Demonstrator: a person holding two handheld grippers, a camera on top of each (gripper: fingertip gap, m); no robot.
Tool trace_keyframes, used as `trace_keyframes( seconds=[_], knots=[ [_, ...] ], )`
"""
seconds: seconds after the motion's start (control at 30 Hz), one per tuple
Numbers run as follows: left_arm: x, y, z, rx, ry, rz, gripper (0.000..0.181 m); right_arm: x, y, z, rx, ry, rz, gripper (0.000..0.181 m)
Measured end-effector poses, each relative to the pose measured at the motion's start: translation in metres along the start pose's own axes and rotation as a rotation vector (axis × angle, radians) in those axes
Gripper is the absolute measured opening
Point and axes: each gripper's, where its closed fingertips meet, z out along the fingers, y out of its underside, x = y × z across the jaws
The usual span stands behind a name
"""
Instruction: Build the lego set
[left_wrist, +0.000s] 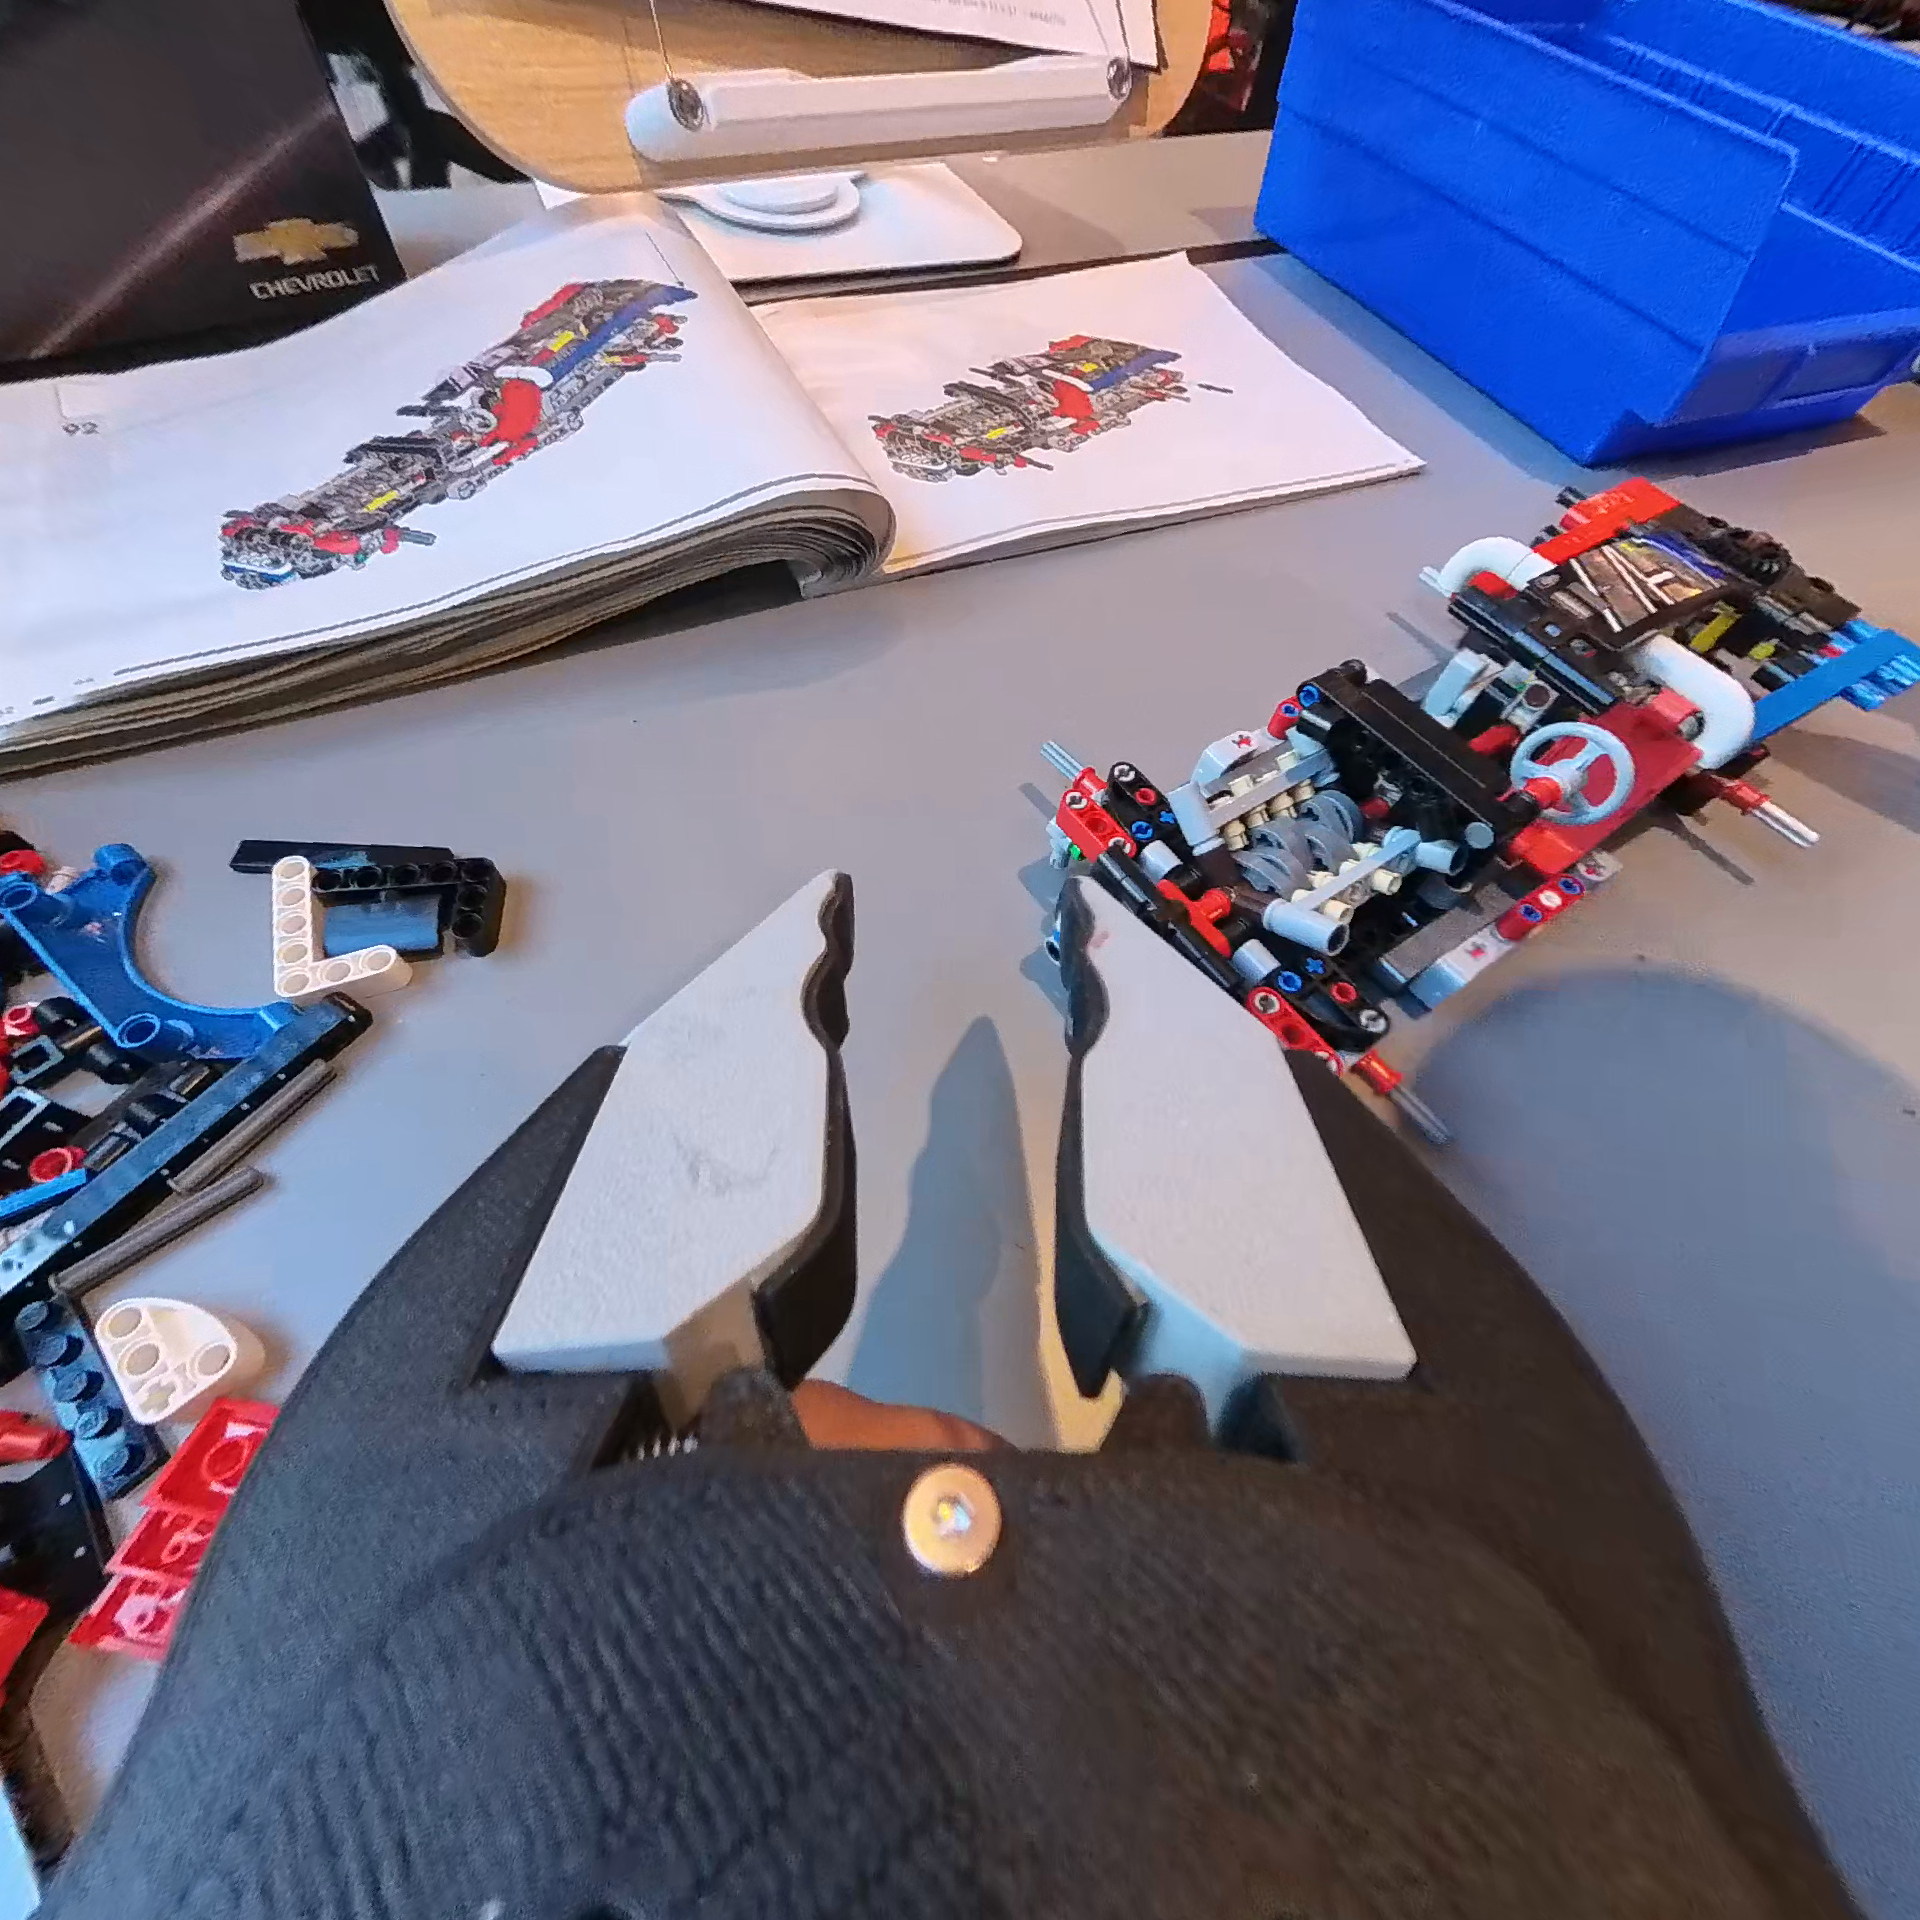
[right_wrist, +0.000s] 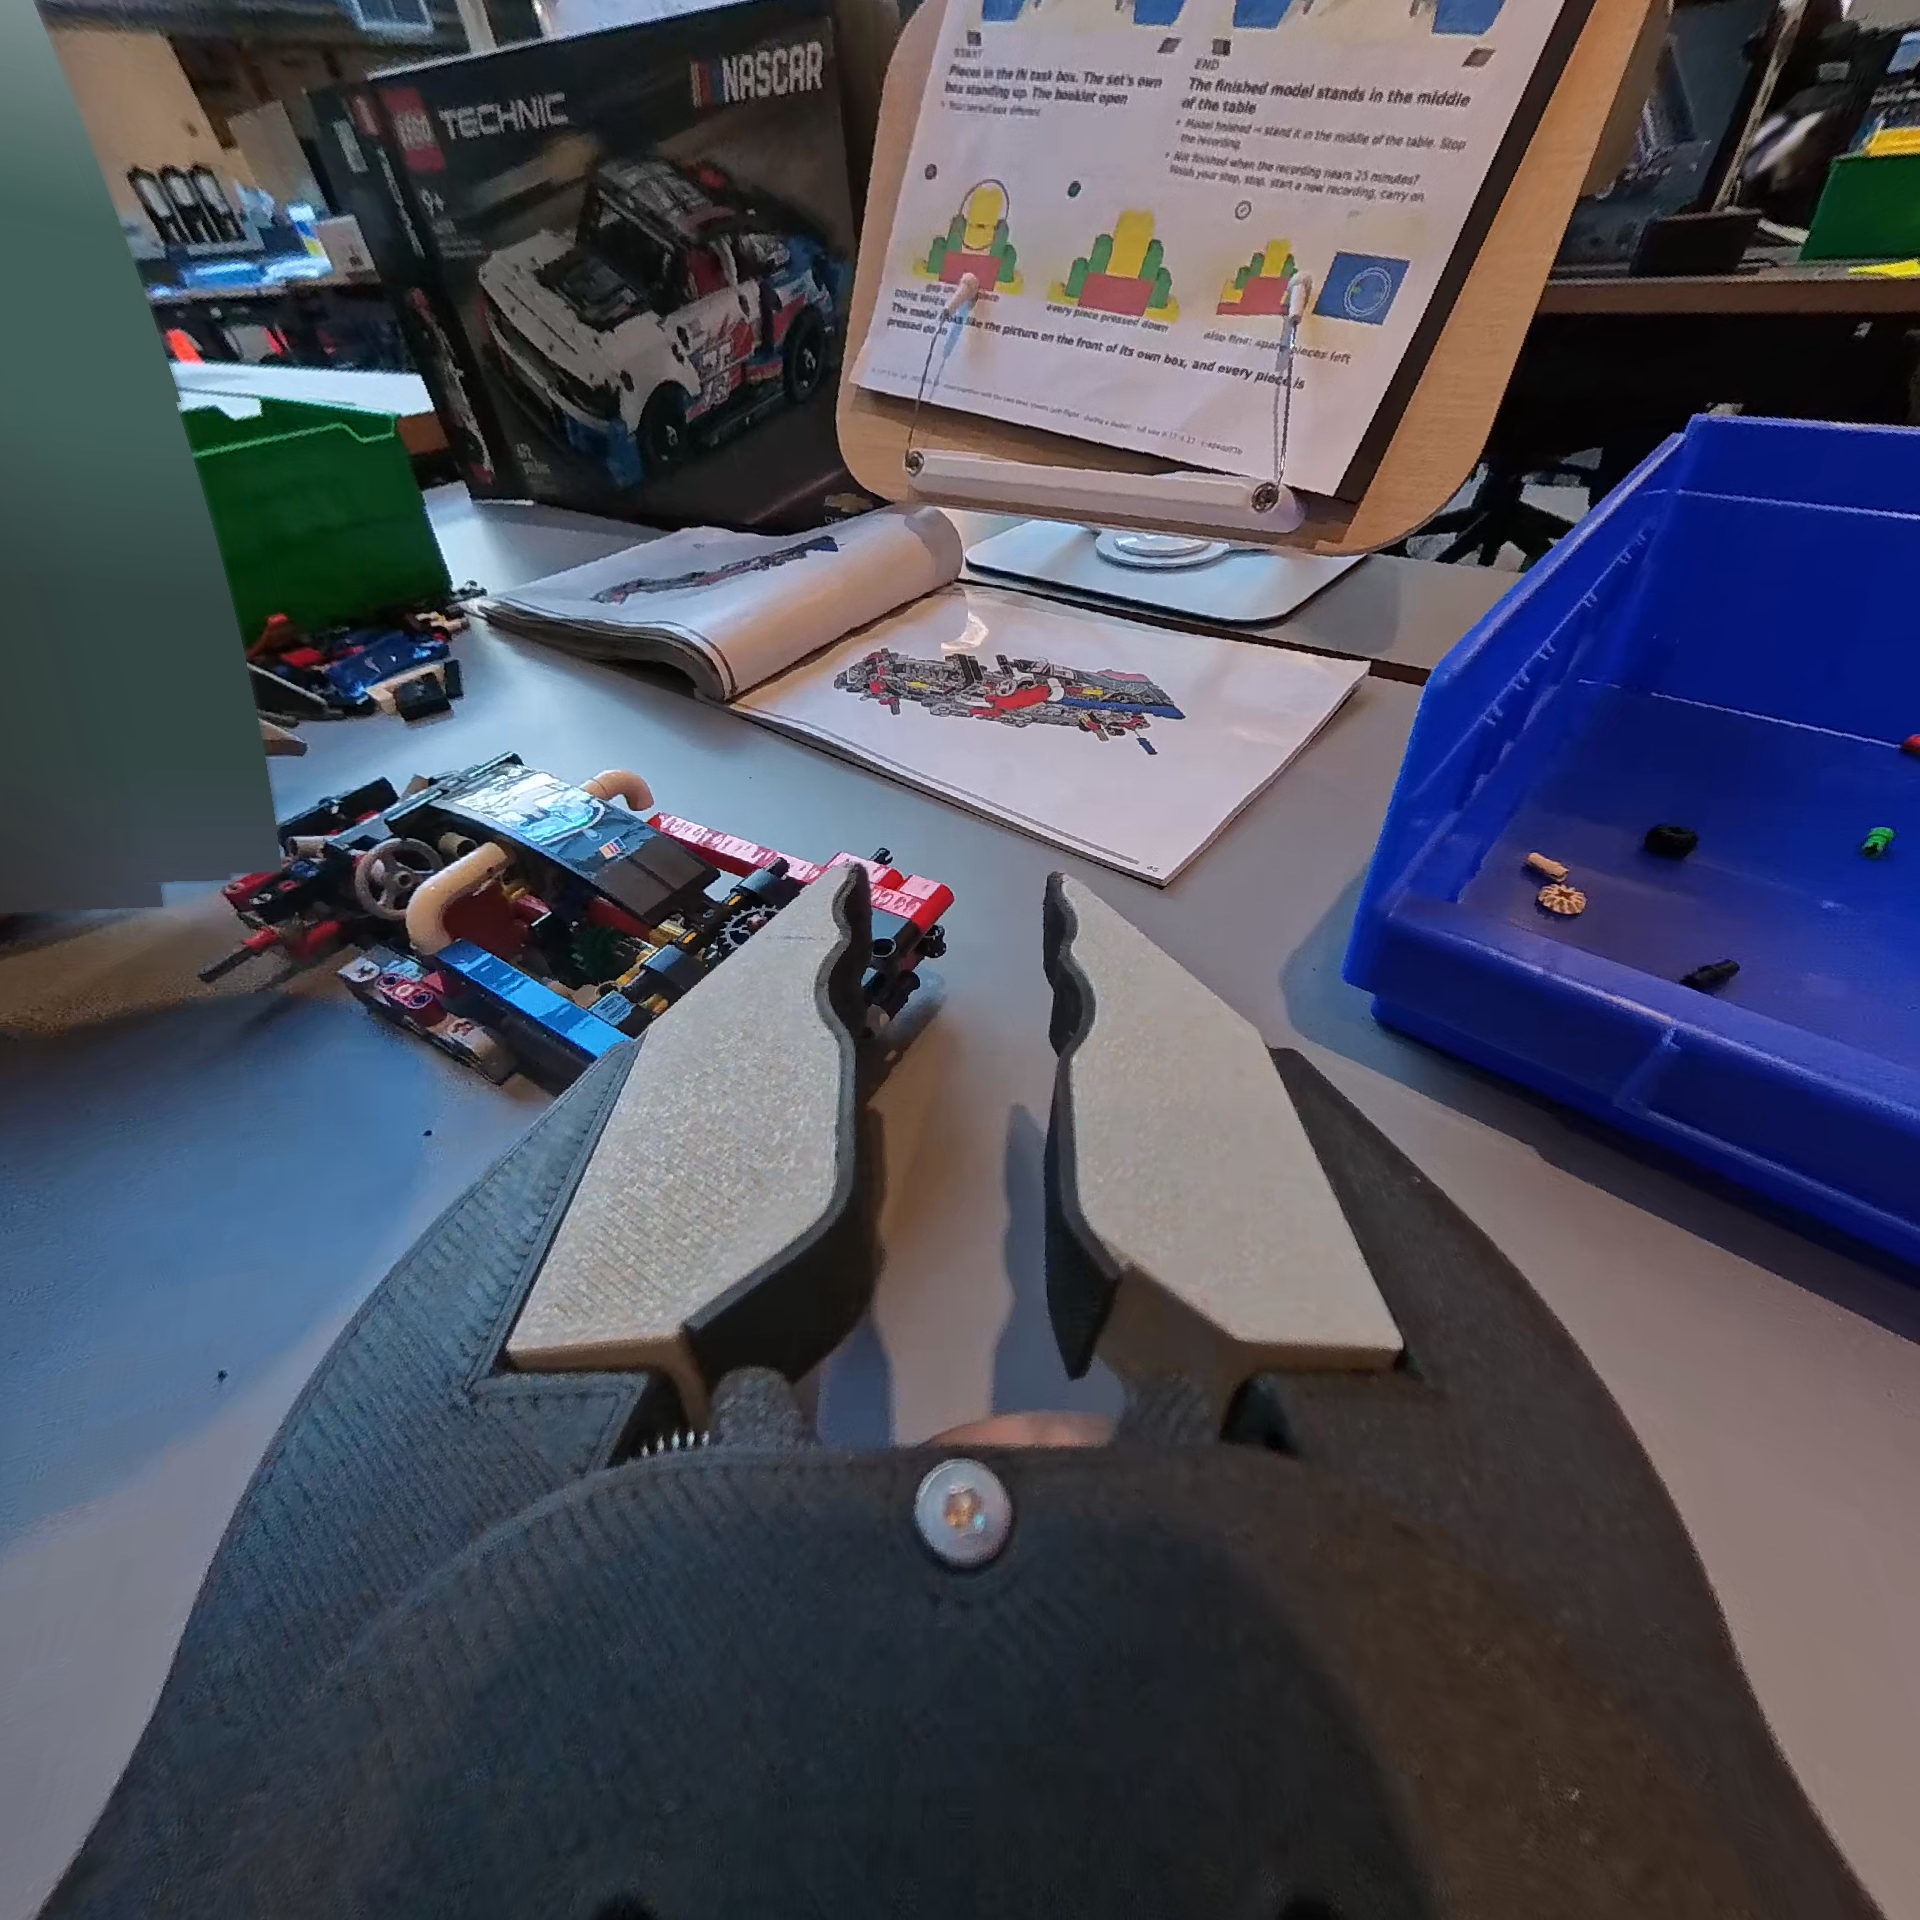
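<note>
Our left gripper (left_wrist: 951, 914): fingers apart, nothing btwn them, over bare grey table (left_wrist: 727, 748). Part-built car chassis (left_wrist: 1455, 790) lies just right of the tips, touching neither; loose parts pile (left_wrist: 125, 1143) well left of the fingers; open instruction booklet (left_wrist: 520, 468) ahead.

Our right gripper (right_wrist: 956, 914): fingers apart, empty. Chassis (right_wrist: 582, 914) lies left of them, its red end partly hidden behind the left fingertip; contact: can't tell. Blue bin (right_wrist: 1558, 1039) w/ a few small pcs to the right; booklet (right_wrist: 1039, 727) and set box (right_wrist: 644, 260) ahead.
</note>
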Motion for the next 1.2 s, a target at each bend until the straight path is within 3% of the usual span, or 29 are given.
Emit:
trace_keyframes(
  seconds=[0.4,1.2],
  knots=[
    [0.019,0.008,-0.006,-0.032,-0.048,0.069,0.037,-0.002,0.004,0.000,-0.024,-0.022,0.022,0.031],
    [0.048,0.026,-0.060,-0.089,-0.081,0.072,0.037,-0.005,0.005,-0.003,-0.024,-0.029,0.023,0.027]
  ],
)
